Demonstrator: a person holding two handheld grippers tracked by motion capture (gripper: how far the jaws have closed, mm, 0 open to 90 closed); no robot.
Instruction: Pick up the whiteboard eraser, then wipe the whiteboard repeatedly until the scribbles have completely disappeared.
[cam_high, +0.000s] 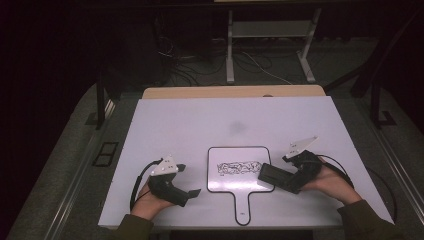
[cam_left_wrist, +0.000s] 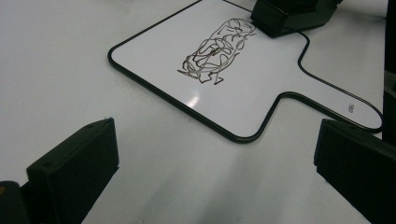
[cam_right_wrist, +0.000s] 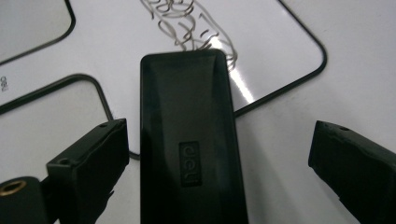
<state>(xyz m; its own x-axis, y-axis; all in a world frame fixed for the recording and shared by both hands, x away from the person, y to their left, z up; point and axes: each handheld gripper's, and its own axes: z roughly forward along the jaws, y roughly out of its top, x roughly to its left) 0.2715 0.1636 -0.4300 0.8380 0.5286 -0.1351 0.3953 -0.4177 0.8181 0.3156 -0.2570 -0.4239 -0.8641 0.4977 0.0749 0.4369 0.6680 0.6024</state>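
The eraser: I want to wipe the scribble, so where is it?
The black eraser lies between the right hand-held gripper's open jaws, its tip on the paddle whiteboard's right edge beside the scribble.

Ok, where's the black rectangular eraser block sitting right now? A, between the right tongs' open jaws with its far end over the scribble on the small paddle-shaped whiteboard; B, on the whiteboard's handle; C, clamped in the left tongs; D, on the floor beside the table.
A: the black rectangular eraser block lies between the spread jaws of the right tongs, its far end reaching the scribble on the small paddle-shaped whiteboard.
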